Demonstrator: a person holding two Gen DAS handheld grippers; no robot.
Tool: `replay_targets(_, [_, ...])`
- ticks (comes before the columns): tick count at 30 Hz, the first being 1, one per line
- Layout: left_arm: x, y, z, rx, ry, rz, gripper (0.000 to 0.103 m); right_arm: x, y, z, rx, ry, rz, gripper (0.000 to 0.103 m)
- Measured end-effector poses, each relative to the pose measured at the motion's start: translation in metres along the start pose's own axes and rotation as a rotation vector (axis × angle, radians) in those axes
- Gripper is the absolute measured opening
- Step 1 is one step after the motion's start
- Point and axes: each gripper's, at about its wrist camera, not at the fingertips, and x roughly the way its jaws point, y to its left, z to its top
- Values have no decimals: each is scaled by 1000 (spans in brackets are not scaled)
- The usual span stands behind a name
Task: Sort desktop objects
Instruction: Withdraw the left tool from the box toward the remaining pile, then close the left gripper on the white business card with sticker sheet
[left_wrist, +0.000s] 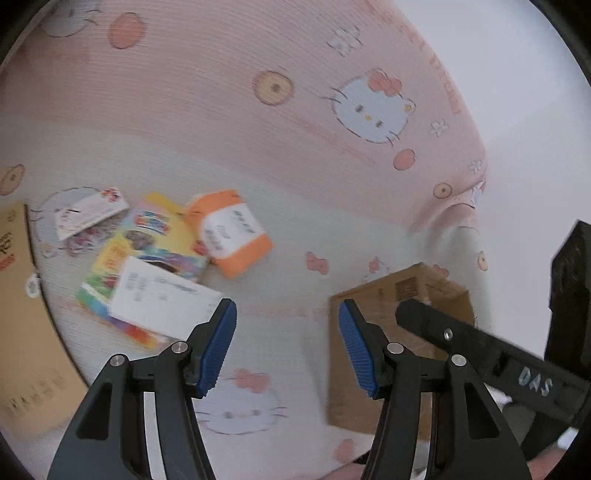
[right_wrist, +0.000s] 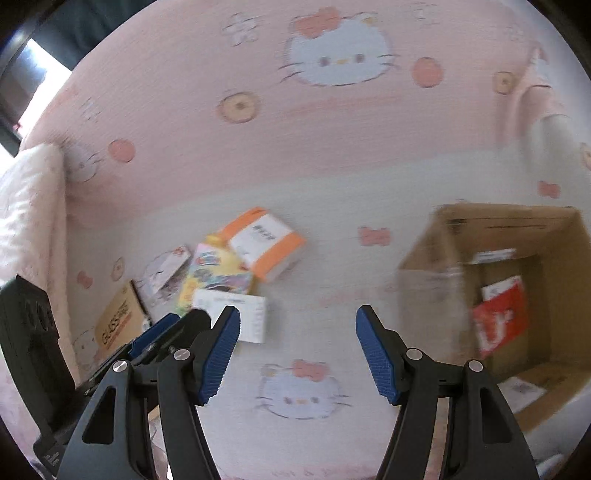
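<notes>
In the left wrist view, the left gripper (left_wrist: 287, 343) hangs with jaws wide apart and empty; left of centre an orange-and-white packet (left_wrist: 231, 232) touches a colourful flat book (left_wrist: 147, 266) under a white card (left_wrist: 162, 302). In the right wrist view, the right gripper (right_wrist: 297, 350), jaws equally spread and empty, faces the same pile, so any grasp should probably single out the packet's free edge. At right, the open brown cardboard box (right_wrist: 491, 225) holds a red-and-white packet (right_wrist: 500, 317).

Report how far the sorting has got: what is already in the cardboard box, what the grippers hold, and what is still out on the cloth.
Done: a red packet lies inside the open cardboard box.

In hand: nothing; the left gripper and right gripper are both open and empty.

Left: the orange-and-white pack, the yellow picture book, a white sheet lying on the book and a small card are still piled on the cloth.
</notes>
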Motion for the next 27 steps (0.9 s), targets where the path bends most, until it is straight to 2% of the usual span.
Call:
replay_targets(3, [-10, 31, -3, 16, -20, 18, 62, 13, 26, -13, -48, -65, 87, 63])
replay_targets(7, [-19, 69, -6, 34, -40, 42, 62, 25, 60, -29, -105, -188, 273, 63])
replay_targets(9, [-24, 88, -7, 43, -50, 54, 62, 37, 68, -33, -73, -212, 368, 63])
replay_targets(12, [-30, 117, -9, 52, -66, 70, 62, 61, 68, -35, 23, -217, 439, 63])
replay_targets(18, [-20, 160, 1, -74, -110, 15, 62, 101, 64, -37, 140, -192, 512, 63])
replay_targets(21, [-15, 182, 7, -136, -132, -12, 62, 123, 66, -31, 169, -159, 584, 63])
replay_targets(23, [-12, 197, 10, -178, -146, -30, 62, 142, 73, -27, 188, -127, 605, 60])
replay_targets(27, [-2, 221, 15, -243, -186, -31, 62, 185, 87, -22, 236, -59, 629, 26])
